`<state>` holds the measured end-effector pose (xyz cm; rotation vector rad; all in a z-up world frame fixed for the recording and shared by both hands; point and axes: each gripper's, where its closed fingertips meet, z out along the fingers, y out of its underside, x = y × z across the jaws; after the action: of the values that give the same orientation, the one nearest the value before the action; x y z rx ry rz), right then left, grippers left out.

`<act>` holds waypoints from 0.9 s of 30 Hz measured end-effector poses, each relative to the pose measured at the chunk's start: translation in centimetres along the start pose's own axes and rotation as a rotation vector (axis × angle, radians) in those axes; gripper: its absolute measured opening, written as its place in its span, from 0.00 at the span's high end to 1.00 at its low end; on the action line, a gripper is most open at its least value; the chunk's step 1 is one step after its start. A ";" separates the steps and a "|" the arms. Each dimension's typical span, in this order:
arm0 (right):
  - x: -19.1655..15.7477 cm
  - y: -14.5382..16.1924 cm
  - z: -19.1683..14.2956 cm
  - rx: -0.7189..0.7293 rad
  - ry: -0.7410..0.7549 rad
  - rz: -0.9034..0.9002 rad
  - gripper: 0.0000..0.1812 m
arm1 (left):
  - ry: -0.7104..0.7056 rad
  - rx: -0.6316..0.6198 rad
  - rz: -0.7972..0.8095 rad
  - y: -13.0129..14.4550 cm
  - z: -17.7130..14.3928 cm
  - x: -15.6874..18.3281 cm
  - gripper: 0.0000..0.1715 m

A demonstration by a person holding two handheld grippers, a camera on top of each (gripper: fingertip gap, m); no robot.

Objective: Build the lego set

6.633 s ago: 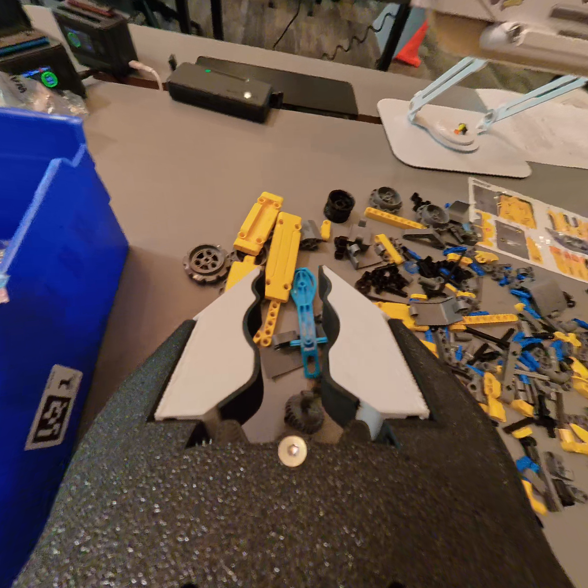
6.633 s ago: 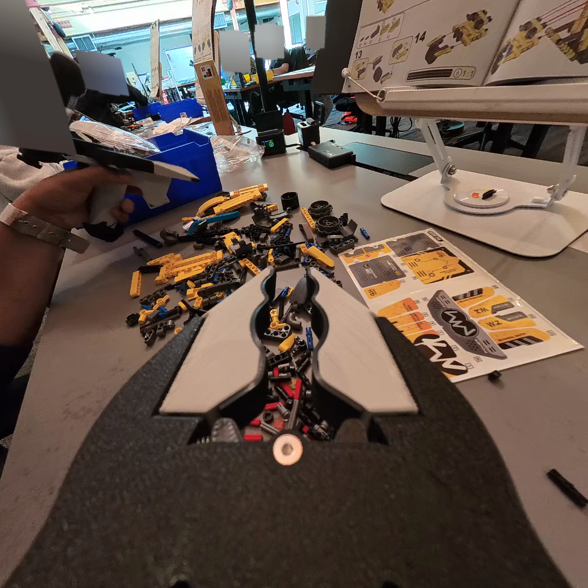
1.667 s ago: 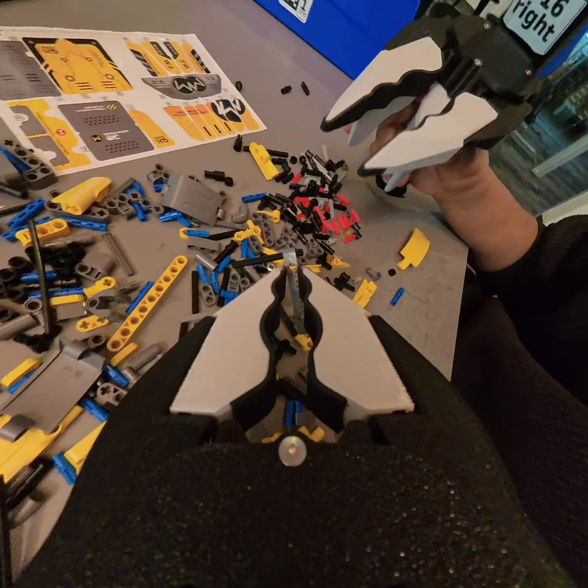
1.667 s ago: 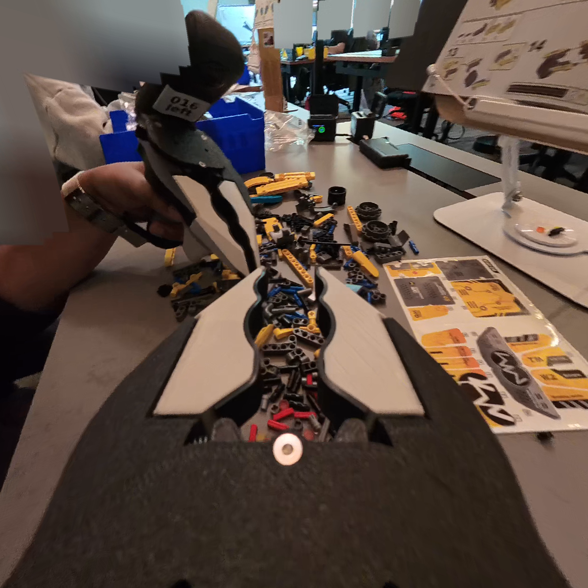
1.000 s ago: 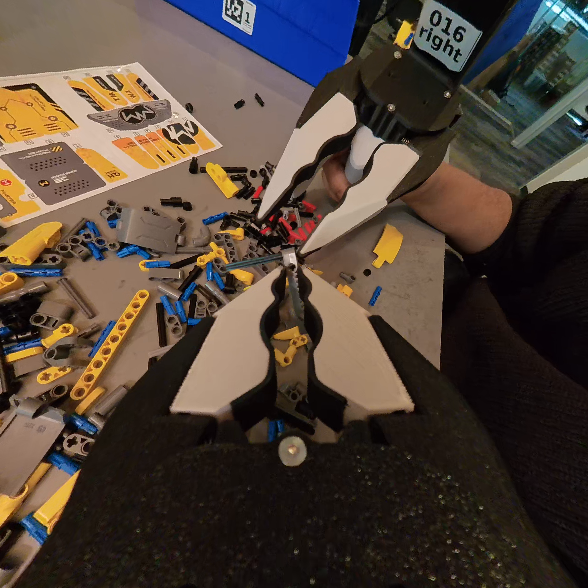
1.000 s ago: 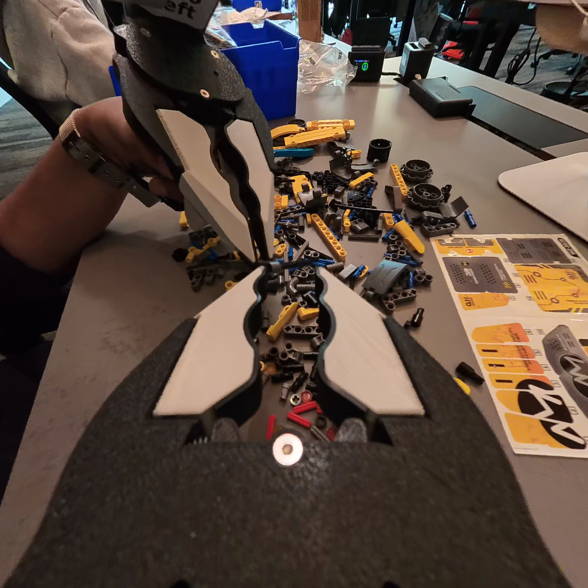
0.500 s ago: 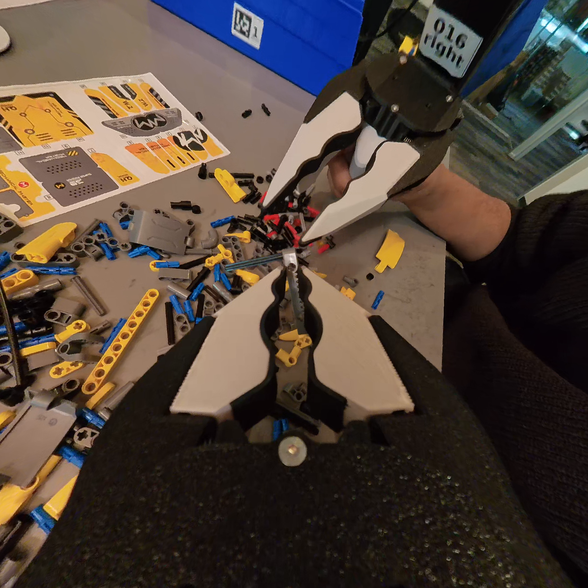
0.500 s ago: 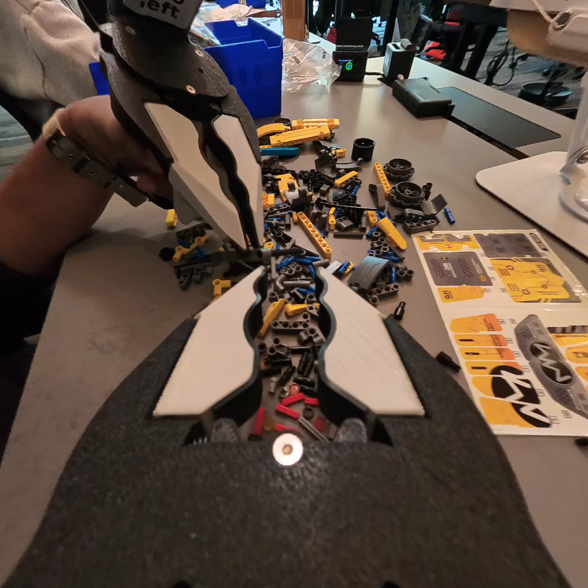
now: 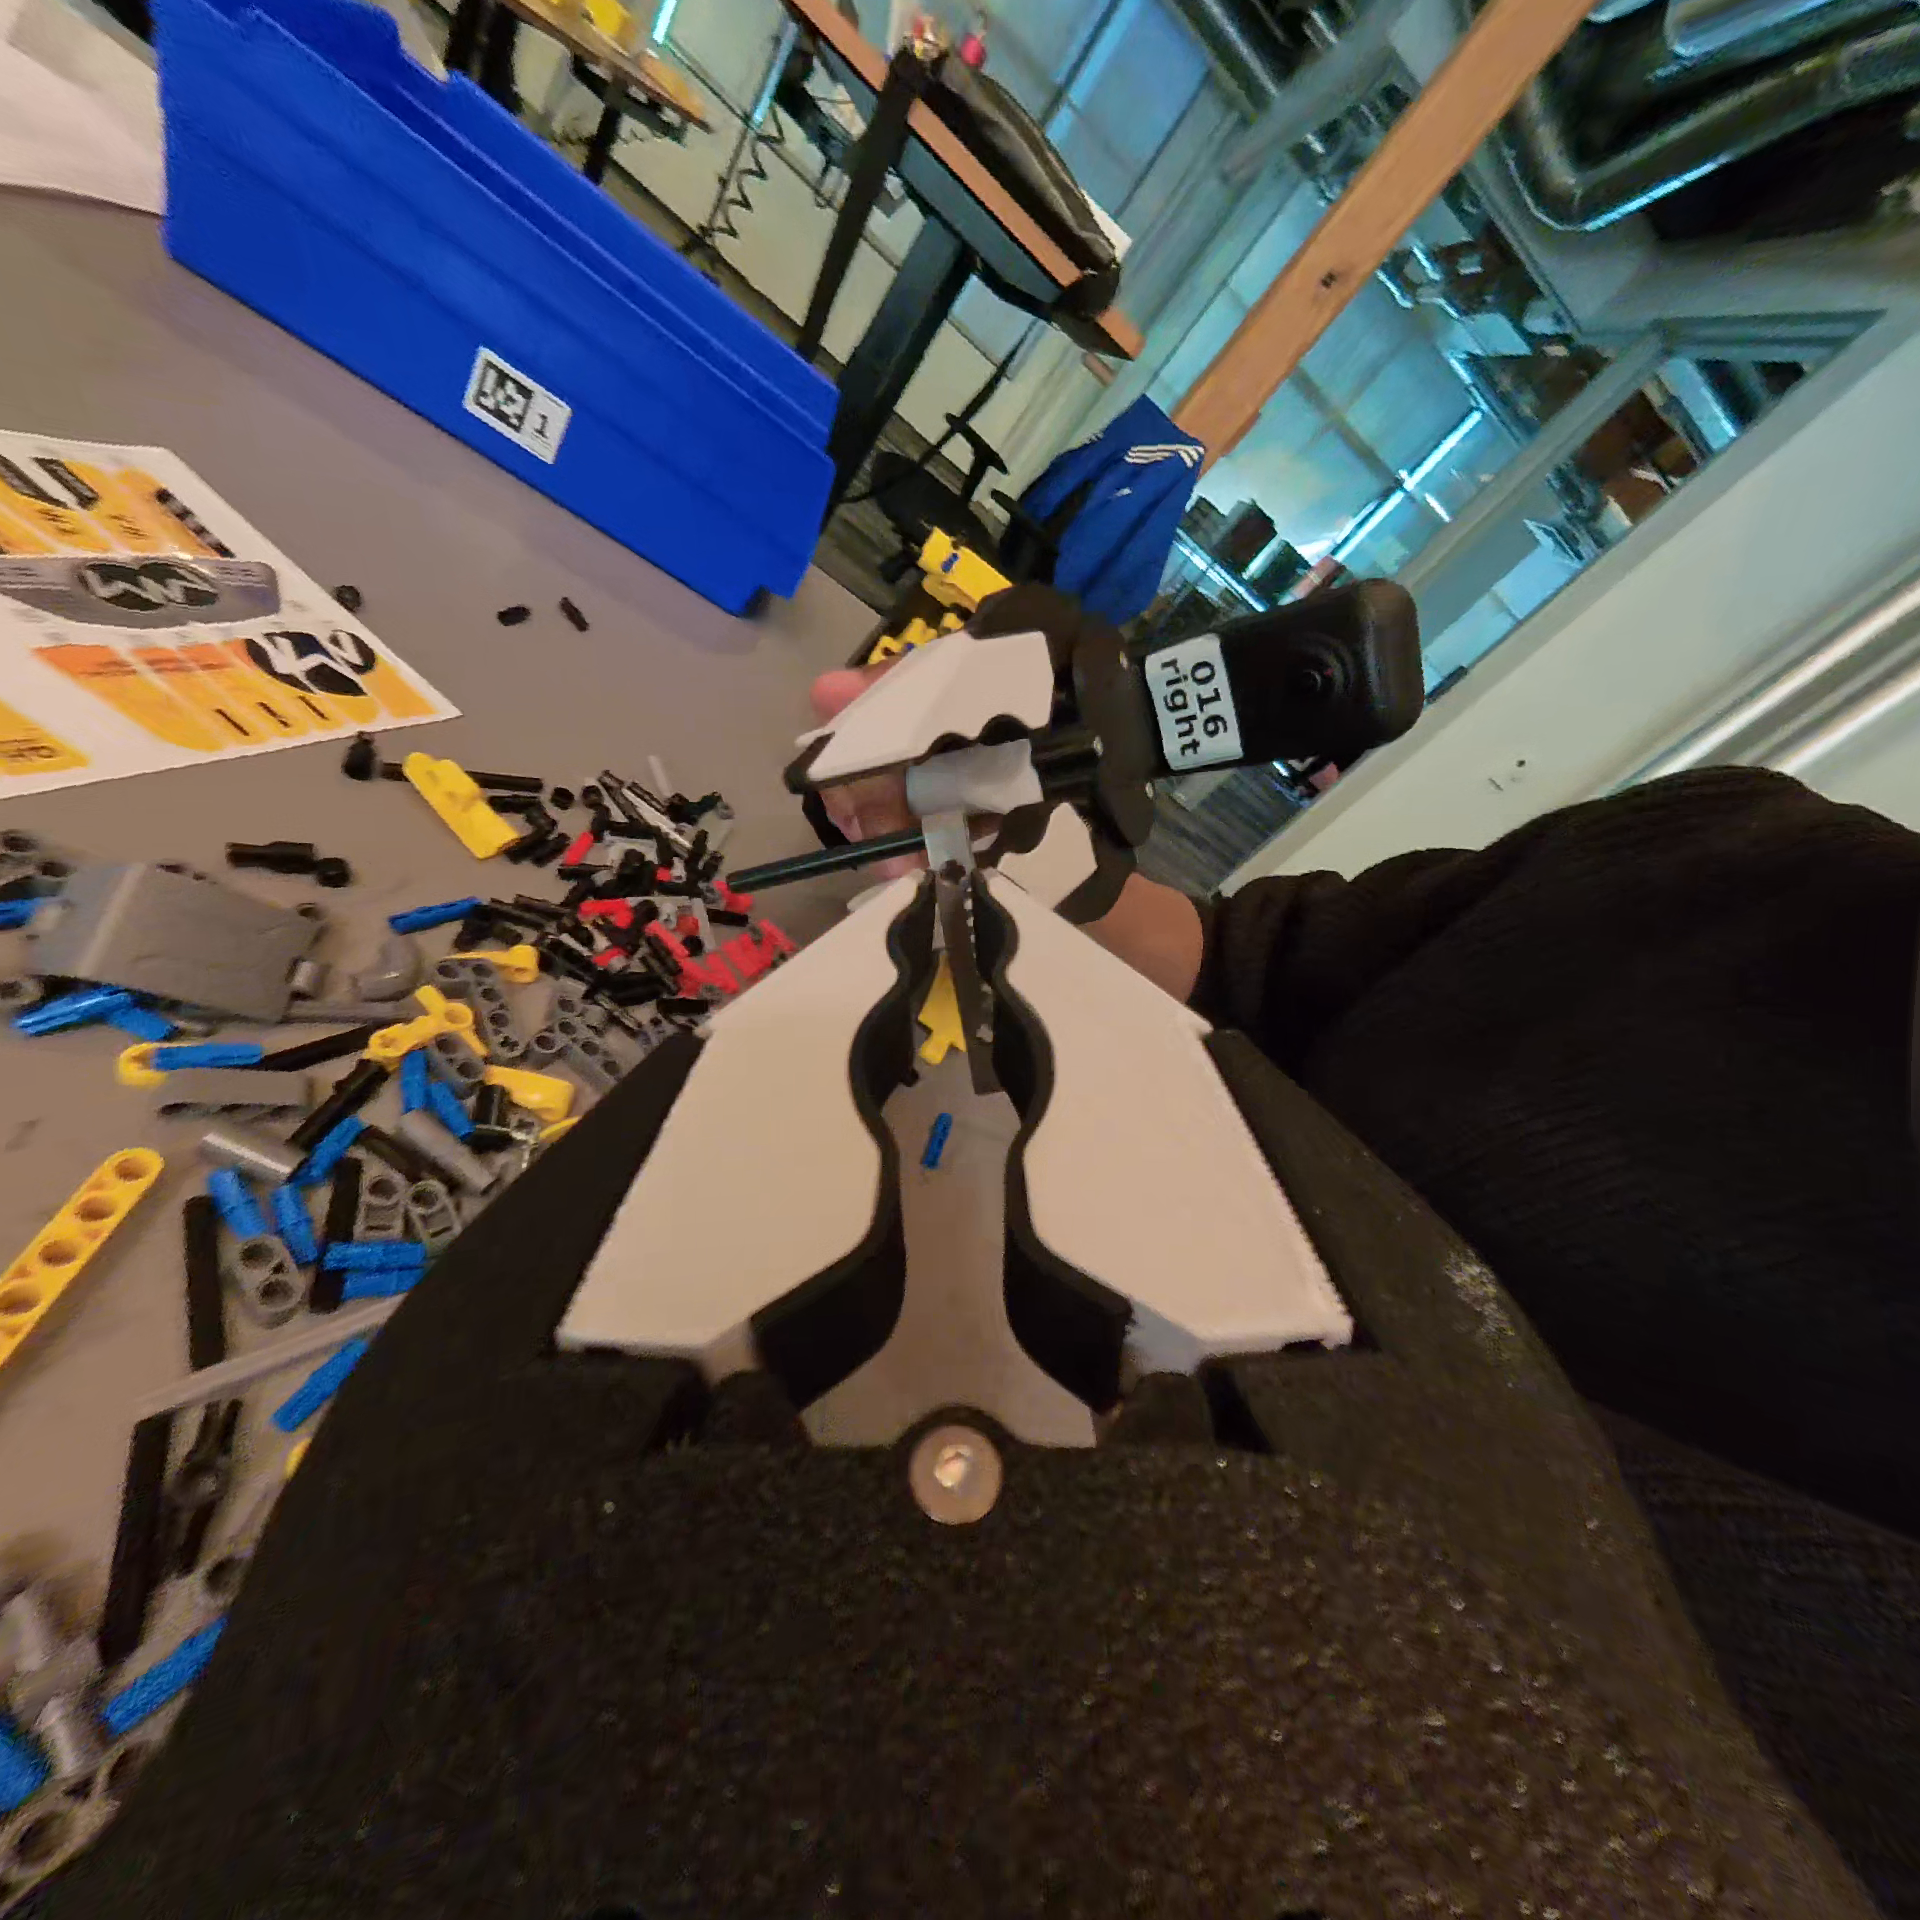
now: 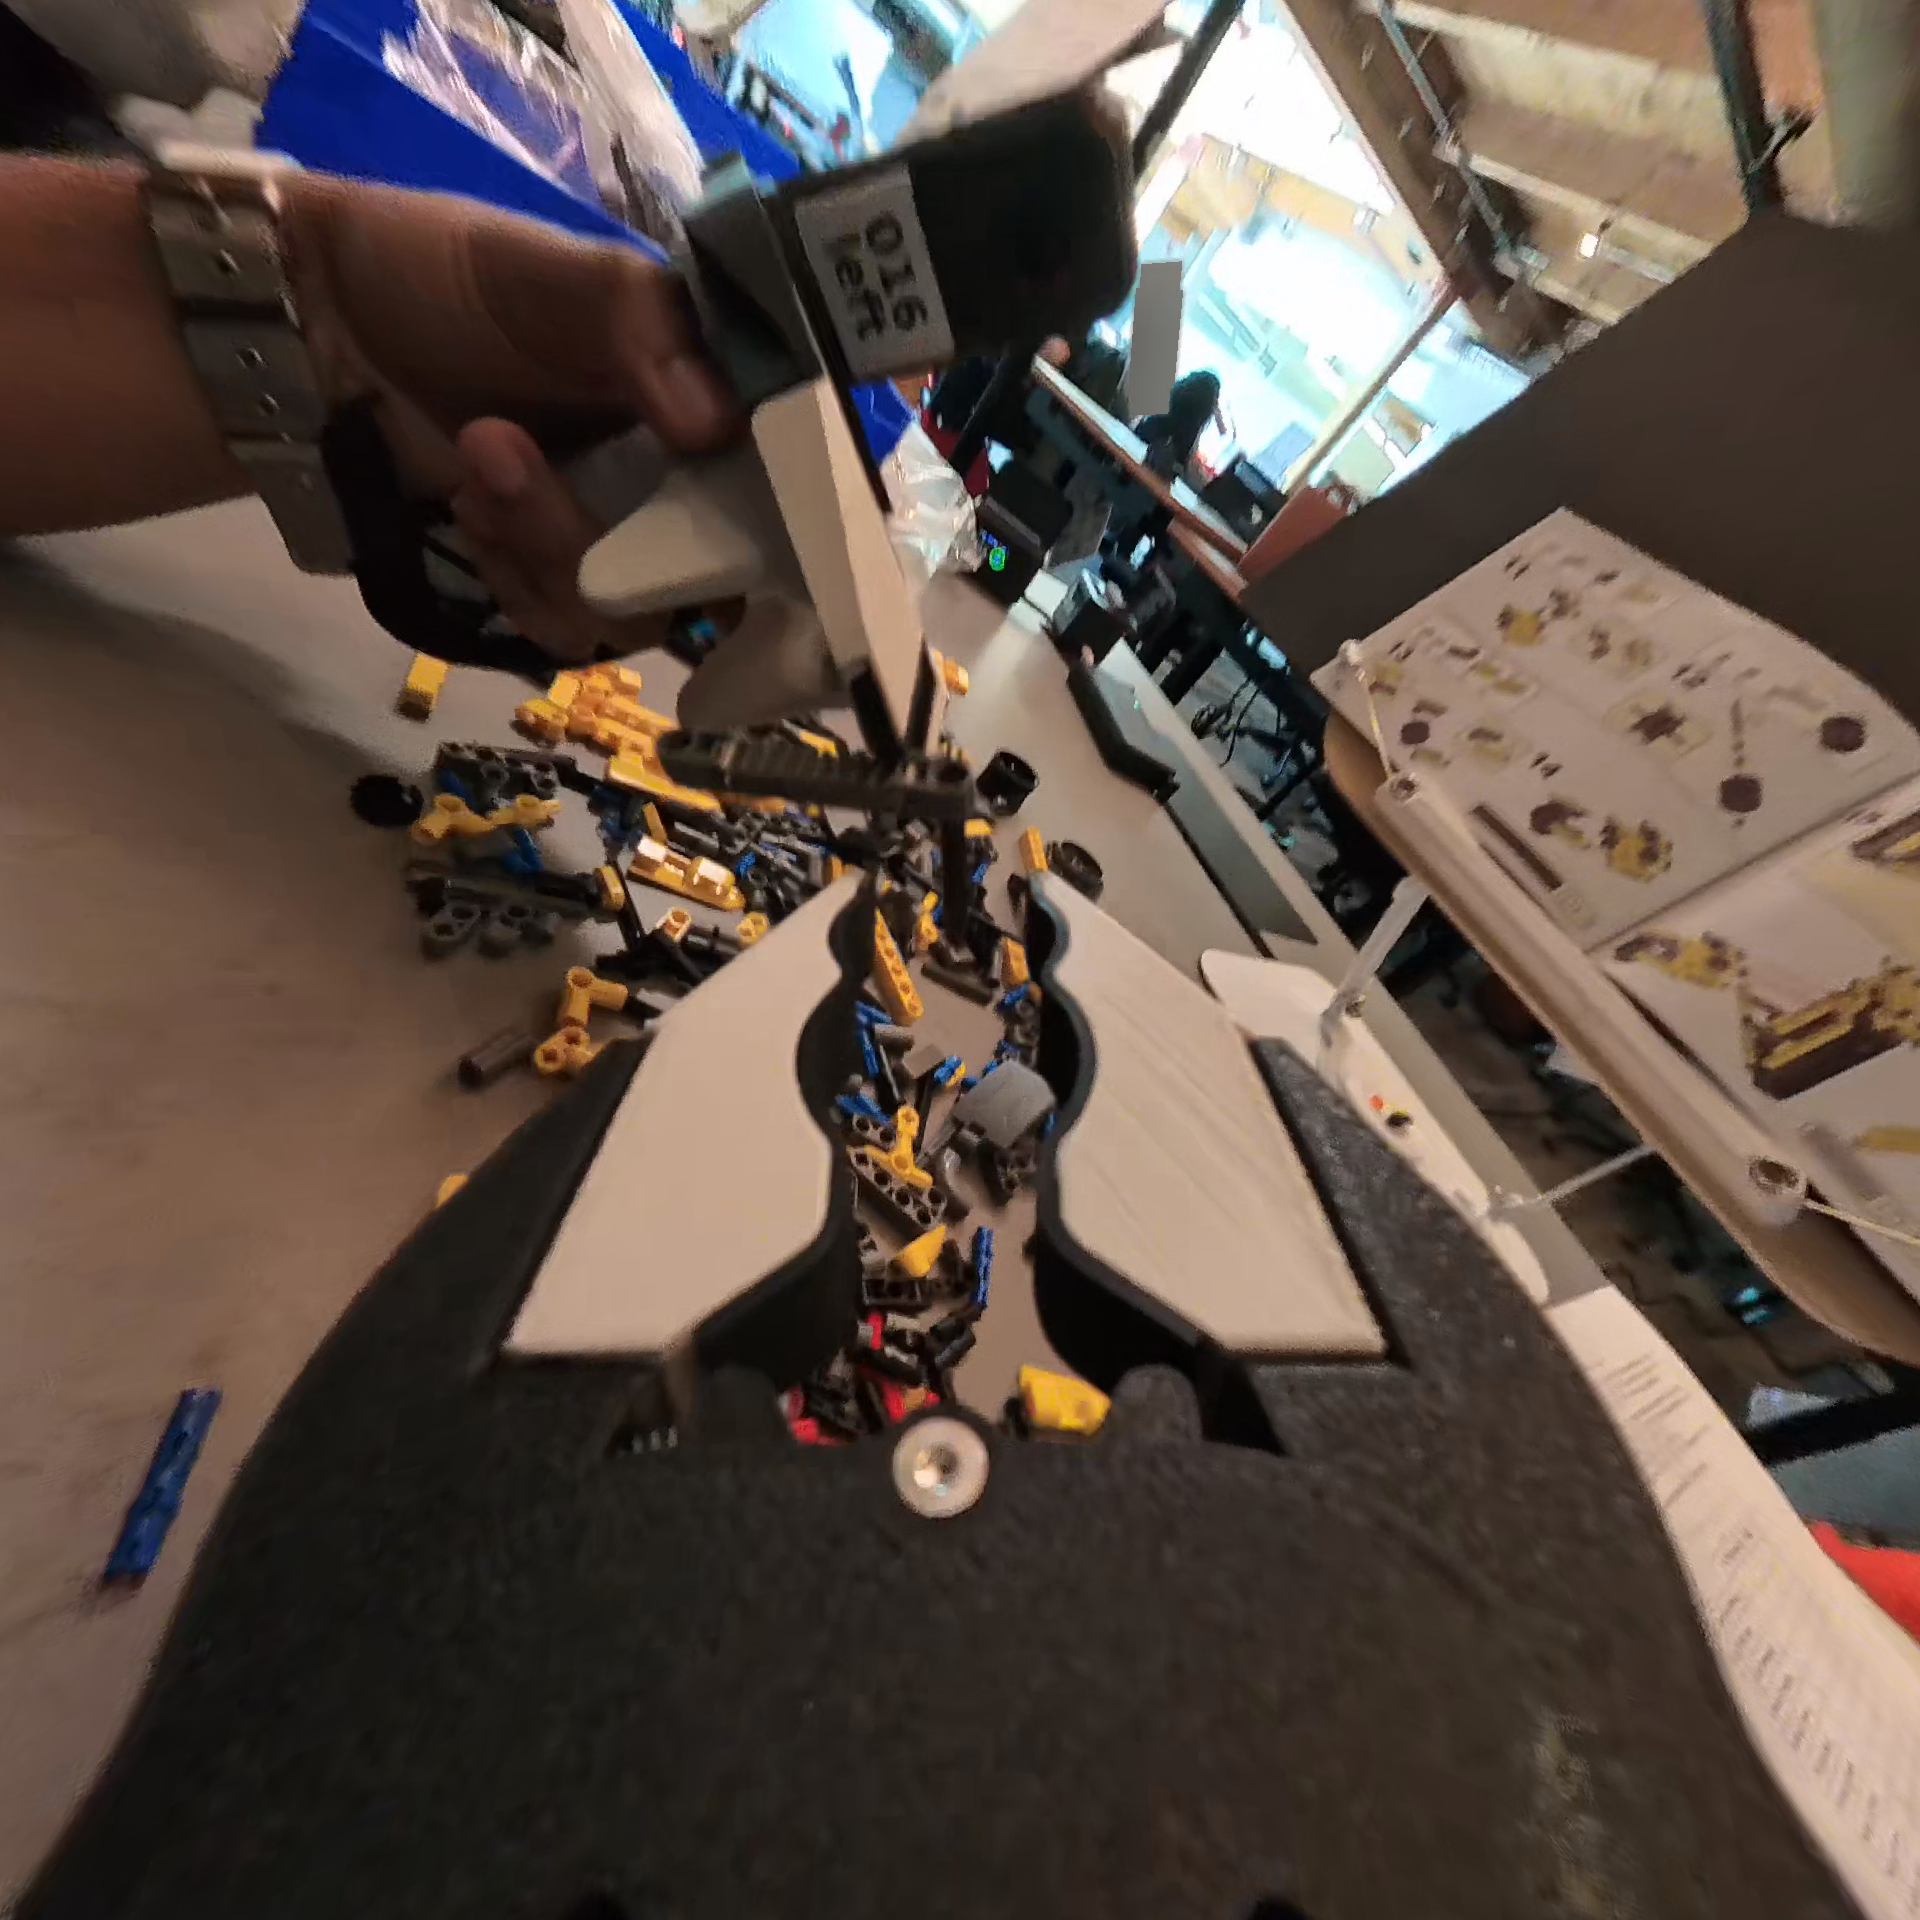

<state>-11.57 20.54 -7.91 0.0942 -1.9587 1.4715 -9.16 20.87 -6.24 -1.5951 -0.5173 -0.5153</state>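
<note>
My left gripper [image 9: 951,888] is shut on a dark grey toothed bar [image 9: 961,966] and holds it above the table. A thin black axle [image 9: 821,864] sticks through the bar's far end. In the right wrist view the left gripper [image 10: 894,727] holds the bar [image 10: 810,774] level, and the axle [image 10: 951,862] hangs down between the tips of my right gripper [image 10: 945,883]. The right gripper's jaws stand apart and do not pinch the axle. In the left wrist view the right gripper [image 9: 873,779] sits just above the bar's end.
Loose yellow, blue, black, grey and red building parts [image 9: 582,966] lie scattered on the grey table [image 9: 582,665]. A sticker sheet [image 9: 156,644] and a blue bin [image 9: 468,260] lie beyond. An open instruction booklet on a stand [image 10: 1610,748] is at right. A person's black sleeve [image 9: 1558,1039] is close by. Both grippers' tips are close together, under 4 cm apart.
Both grippers have risen off the pile and tilted. The left gripper still holds the bar with the axle. The right gripper has come level with the bar's end, its tips around the axle.
</note>
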 end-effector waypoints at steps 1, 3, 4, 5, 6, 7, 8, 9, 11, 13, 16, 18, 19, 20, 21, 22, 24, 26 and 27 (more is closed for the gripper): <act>-0.1 -0.5 -0.2 0.028 -0.005 -0.004 0.87 | 0.009 -0.010 -0.001 0.2 0.3 0.1 0.96; -0.4 -1.1 -0.5 0.056 -0.024 -0.010 0.93 | 0.030 -0.018 -0.003 0.3 0.7 0.3 0.96; -0.4 -1.1 -0.5 0.053 -0.022 -0.014 0.99 | 0.041 -0.014 -0.002 0.2 0.8 0.5 0.96; -0.2 -0.9 -0.5 0.046 -0.015 -0.016 0.99 | 0.048 -0.010 0.003 0.2 0.8 0.7 0.96; -0.1 -0.6 -0.4 0.030 -0.010 -0.012 0.99 | 0.057 -0.001 0.010 0.0 0.7 0.9 0.96; 0.1 -0.2 -0.3 0.006 -0.003 -0.004 0.99 | 0.071 0.015 0.016 -0.3 0.4 1.2 0.96; 0.4 0.3 -0.2 -0.019 0.006 0.003 0.99 | 0.082 0.037 0.020 -0.7 0.0 1.4 0.96; 0.6 0.7 -0.2 -0.040 0.013 0.011 0.99 | 0.082 0.063 0.022 -1.1 -0.4 1.4 0.96; 0.9 1.3 -0.1 -0.067 0.019 0.032 0.99 | 0.010 0.094 0.017 -1.6 -1.6 0.3 0.96; 1.2 2.0 0.0 -0.102 0.025 0.057 0.99 | -0.209 0.057 0.021 -0.9 -3.3 -3.1 0.96; 1.5 3.8 0.2 -0.186 0.033 0.088 0.99 | -0.520 -0.045 0.010 1.1 -7.0 -7.7 0.96; 1.8 5.3 0.3 -0.257 0.036 0.128 0.99 | -0.646 -0.086 -0.017 2.1 -9.2 -9.5 0.96; 1.8 6.1 0.3 -0.294 0.031 0.156 0.99 | -0.675 -0.095 -0.031 2.4 -9.9 -9.9 0.96; 1.7 6.9 0.3 -0.328 0.023 0.185 0.99 | -0.696 -0.100 -0.042 2.7 -10.5 -10.1 0.96; 1.5 7.6 0.3 -0.356 0.010 0.215 0.99 | -0.716 -0.104 -0.045 2.8 -11.0 -10.4 0.96; 1.3 8.0 0.3 -0.372 -0.006 0.246 0.99 | -0.736 -0.107 -0.045 2.9 -11.4 -10.5 0.96; 1.0 8.3 0.4 -0.375 -0.031 0.303 0.99 | -0.786 -0.130 -0.041 3.2 -12.1 -11.0 0.96; 0.9 8.6 0.5 -0.380 -0.042 0.334 0.97 | -0.815 -0.159 -0.028 3.5 -12.3 -11.3 0.96; 0.9 8.7 0.5 -0.387 -0.039 0.337 0.94 | -0.820 -0.169 -0.025 3.6 -12.2 -11.4 0.96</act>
<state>-16.33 23.58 -14.66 -0.3978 -2.3383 1.2629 -16.36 8.10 -14.98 -1.9387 -1.1247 0.1141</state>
